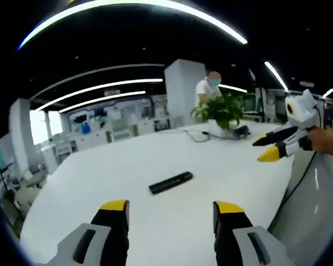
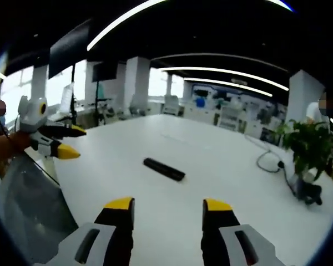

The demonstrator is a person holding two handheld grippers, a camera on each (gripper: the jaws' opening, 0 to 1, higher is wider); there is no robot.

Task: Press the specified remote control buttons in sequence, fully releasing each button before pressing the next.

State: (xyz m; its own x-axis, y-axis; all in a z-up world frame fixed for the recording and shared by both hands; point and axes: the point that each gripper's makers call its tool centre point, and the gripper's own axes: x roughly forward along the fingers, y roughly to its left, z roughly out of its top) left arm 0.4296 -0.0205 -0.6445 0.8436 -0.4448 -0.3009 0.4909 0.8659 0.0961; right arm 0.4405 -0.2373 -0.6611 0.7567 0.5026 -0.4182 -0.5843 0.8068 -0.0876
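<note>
A slim black remote control [image 1: 171, 182] lies flat on the white table [image 1: 116, 166], a little ahead of my left gripper [image 1: 171, 208], whose jaws stand wide apart with nothing between them. In the right gripper view the same remote control [image 2: 164, 169] lies just beyond my right gripper [image 2: 169, 205], which is also open and holds nothing. Each gripper appears in the other's view, hovering above the table edge with its fingers apart: the right gripper [image 1: 266, 148] and the left gripper [image 2: 72, 142]. Neither touches the remote.
A potted green plant [image 1: 222, 111] stands at the far side of the table, with a dark cable [image 2: 269, 158] and a small dark device beside it. A person [image 1: 208, 88] stands behind the plant. The rounded table edge [image 2: 50, 166] runs close to both hands.
</note>
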